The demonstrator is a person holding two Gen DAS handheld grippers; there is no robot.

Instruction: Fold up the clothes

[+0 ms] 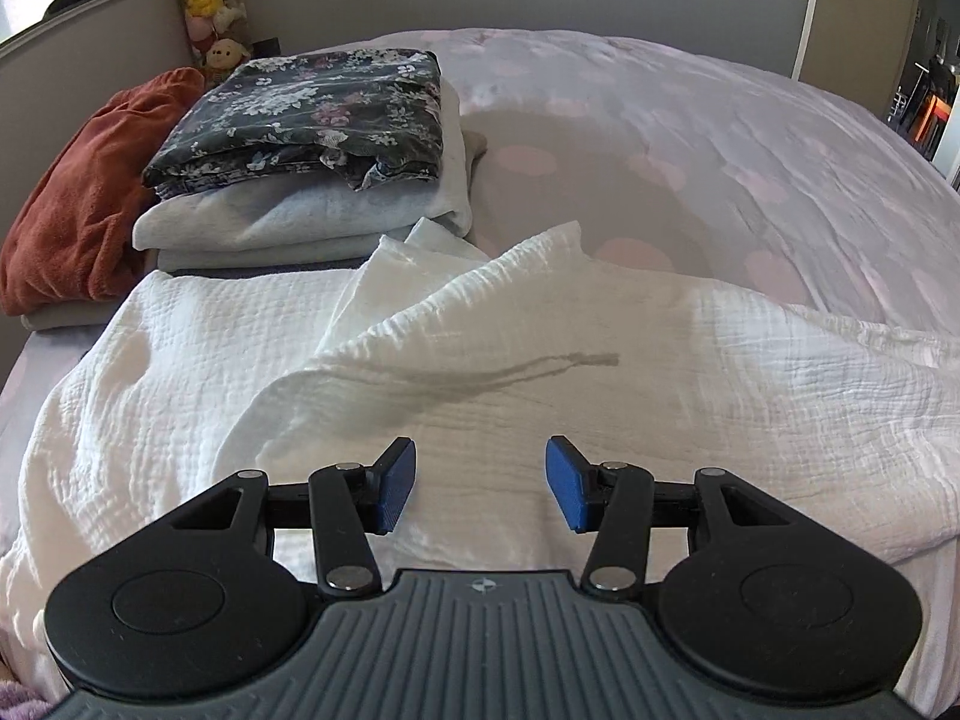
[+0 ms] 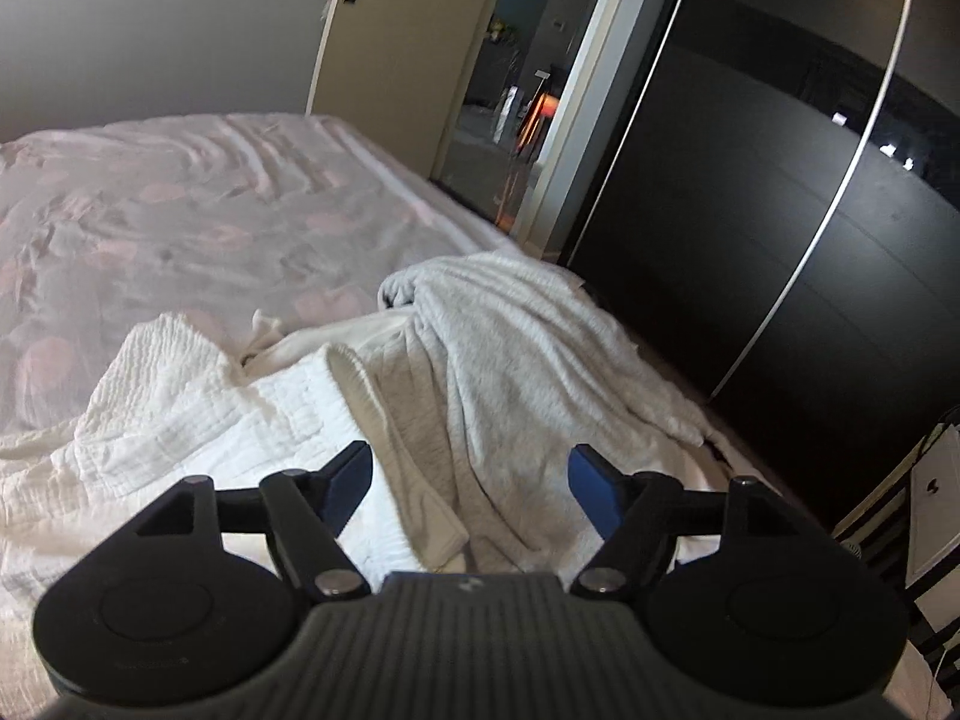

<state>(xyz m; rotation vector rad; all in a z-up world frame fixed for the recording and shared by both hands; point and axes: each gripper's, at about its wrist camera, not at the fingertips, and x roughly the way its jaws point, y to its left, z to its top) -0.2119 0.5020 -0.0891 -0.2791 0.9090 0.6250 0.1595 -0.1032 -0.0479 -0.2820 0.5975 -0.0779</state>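
left wrist view: left gripper (image 1: 480, 483), fingers apart, hovers over the crinkled white cotton garment (image 1: 420, 360) spread rumpled on the bed; right gripper (image 2: 468, 489) likewise apart. pinch edges cleanly, smoothing wrinkles.

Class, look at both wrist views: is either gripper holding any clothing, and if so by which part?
Nothing is held. The left gripper and right gripper are both open above the white garment.

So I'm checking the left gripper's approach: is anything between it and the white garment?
Nothing visible. The left gripper hangs open directly over the white garment; the folded stack sits well beyond.
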